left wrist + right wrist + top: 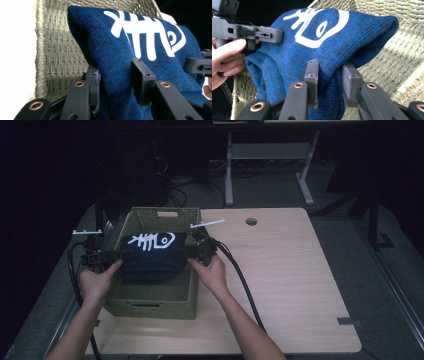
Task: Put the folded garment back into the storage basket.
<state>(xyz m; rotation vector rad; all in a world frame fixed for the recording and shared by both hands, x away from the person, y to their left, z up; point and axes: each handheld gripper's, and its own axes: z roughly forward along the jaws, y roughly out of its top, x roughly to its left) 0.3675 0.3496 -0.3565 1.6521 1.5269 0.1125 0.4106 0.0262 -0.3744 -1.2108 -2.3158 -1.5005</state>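
Gripping the blue cushion [150,257] at both ends, I have my left gripper [116,75] clamped on its left edge and my right gripper [329,77] clamped on its right edge, holding it over the open basket [150,300] at the table's [290,285] left side. I judge this the lowering or lifting step; next calls for level, matched hands. Nothing else is visible inside the basket.

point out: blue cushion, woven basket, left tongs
blue cushion [150,262]: high view, on the dark knit below the fish print.
woven basket [150,307]: high view, on the near outer wall.
left tongs [117,77]: left gripper view, midway between the tips, which pinch the cushion.
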